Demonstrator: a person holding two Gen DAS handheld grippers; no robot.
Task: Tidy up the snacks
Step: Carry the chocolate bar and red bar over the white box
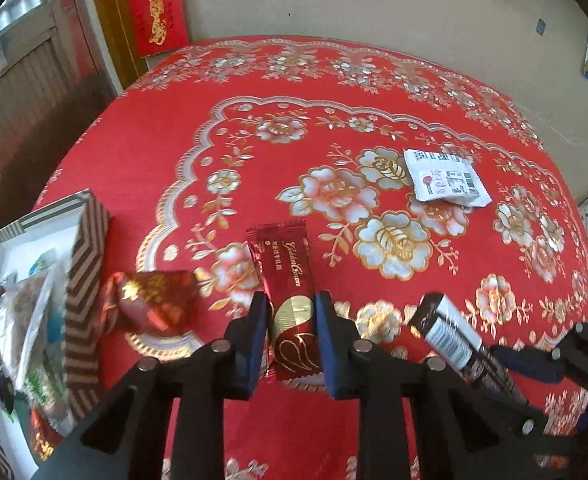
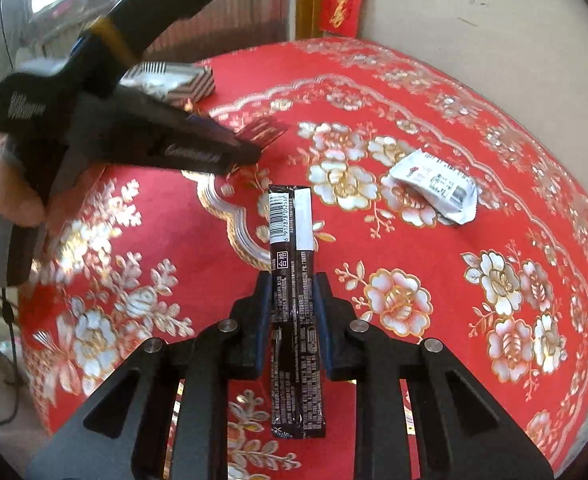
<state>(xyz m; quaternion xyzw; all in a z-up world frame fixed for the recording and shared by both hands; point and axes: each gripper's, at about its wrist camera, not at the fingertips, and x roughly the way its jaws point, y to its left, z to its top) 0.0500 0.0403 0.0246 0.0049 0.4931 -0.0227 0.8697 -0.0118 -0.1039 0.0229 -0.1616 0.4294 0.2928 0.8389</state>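
Fingers are clamping: our left gripper (image 1: 292,320) is pinching the red bar (image 1: 290,296) at lower centre, our right gripper (image 2: 294,300) squeezing the dark bar (image 2: 294,280); the striped box (image 1: 88,248) is sitting lower left.

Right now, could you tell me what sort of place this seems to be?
Probably a home dining room: a round table under a red floral tablecloth, a red paper hanging with gold characters on the plain wall, and a striped cardboard box holding snacks.
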